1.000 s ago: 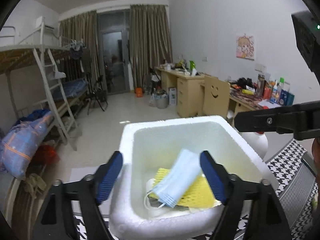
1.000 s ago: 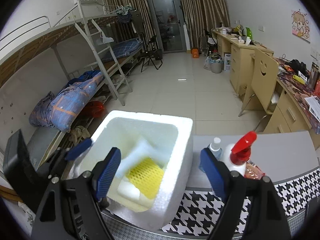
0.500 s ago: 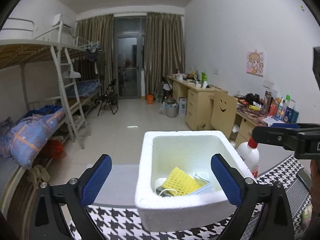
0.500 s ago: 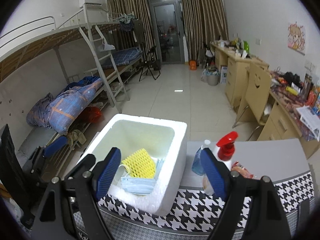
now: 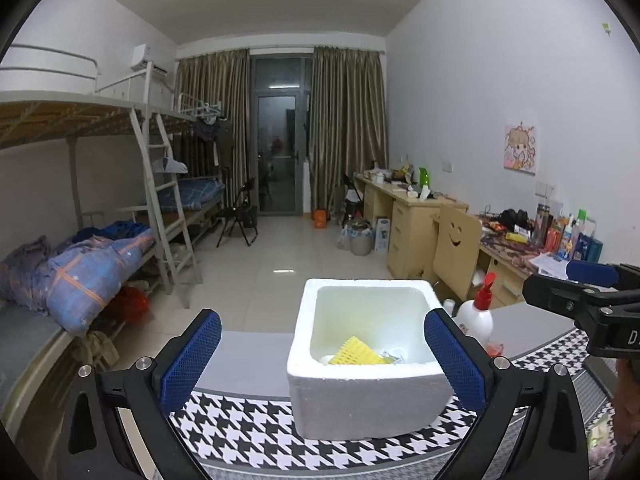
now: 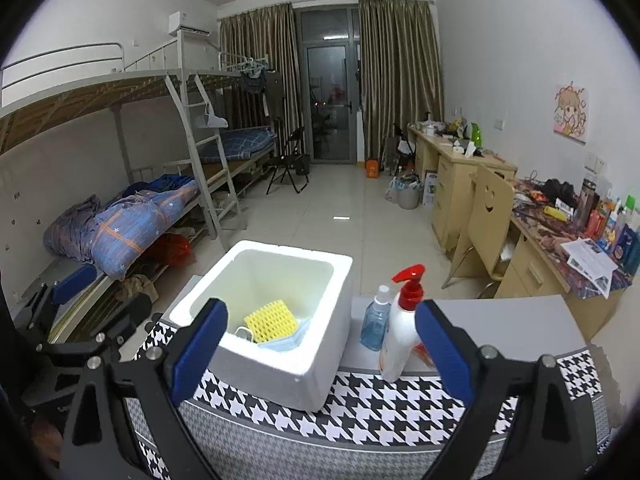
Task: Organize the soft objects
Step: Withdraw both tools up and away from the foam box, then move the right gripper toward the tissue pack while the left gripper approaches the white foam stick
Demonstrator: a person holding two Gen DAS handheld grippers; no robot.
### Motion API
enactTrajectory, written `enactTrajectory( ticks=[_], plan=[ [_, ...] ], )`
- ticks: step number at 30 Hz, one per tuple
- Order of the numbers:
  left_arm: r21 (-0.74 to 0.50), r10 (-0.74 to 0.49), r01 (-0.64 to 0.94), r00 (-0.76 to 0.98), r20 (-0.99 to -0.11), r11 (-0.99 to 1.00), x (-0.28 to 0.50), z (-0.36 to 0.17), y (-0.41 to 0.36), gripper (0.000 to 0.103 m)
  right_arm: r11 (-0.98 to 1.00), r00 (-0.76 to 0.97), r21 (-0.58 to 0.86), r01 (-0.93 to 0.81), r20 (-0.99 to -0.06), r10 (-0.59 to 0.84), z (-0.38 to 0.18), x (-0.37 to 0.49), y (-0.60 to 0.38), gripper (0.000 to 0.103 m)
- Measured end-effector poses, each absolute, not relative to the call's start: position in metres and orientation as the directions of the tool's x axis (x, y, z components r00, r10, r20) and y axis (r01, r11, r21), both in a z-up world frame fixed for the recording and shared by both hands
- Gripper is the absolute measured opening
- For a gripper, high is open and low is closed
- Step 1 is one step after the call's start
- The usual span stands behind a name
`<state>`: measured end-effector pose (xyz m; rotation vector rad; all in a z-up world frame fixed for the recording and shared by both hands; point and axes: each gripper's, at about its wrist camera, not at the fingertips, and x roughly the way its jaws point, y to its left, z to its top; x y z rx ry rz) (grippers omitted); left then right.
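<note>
A white foam box (image 5: 366, 392) (image 6: 276, 372) stands on the houndstooth table. Inside it lie a yellow foam net (image 5: 358, 356) (image 6: 271, 319) and a blue face mask (image 6: 286, 340), mostly hidden in the left wrist view. My left gripper (image 5: 322, 358) is open and empty, held back in front of the box. My right gripper (image 6: 320, 350) is open and empty, also back from the box. The left gripper shows at the left of the right wrist view (image 6: 80, 312); the right gripper shows at the right of the left wrist view (image 5: 588, 292).
A white spray bottle with a red trigger (image 6: 402, 332) (image 5: 478, 316) and a small blue bottle (image 6: 374, 322) stand right of the box. The table edge (image 6: 320, 432) runs near me. Beyond are a bunk bed (image 6: 152, 208), desks (image 6: 460, 176) and a chair.
The face mask has dropped from the left gripper into the box. Both grippers have pulled back and up from the box, and the left jaws have opened wider.
</note>
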<state>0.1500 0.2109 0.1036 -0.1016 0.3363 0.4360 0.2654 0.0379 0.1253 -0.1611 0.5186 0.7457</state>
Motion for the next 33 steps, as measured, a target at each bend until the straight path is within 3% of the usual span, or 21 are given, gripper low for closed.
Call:
enactTrajectory(
  ticks=[11, 22, 33],
  plan=[
    [-0.005, 0.384, -0.408, 0.861, -0.333, 0.913, 0.120, 0.113, 0.173, 0.102, 0.742, 0.665, -0.003, -0.670, -0.445, 0.599, 0.128, 0.224, 0.002, 0.097],
    [-0.002, 0.368, -0.380, 0.897, -0.244, 0.925, 0.065, 0.126, 0.128, 0.102, 0.749, 0.689, -0.008, -0.663, -0.399, 0.606, 0.132, 0.187, -0.035, 0.097],
    [0.017, 0.332, -0.336, 0.920, -0.210, 0.942, 0.026, 0.115, 0.090, 0.102, 0.764, 0.706, 0.016, -0.645, -0.370, 0.604, 0.122, 0.155, -0.074, 0.097]
  ],
)
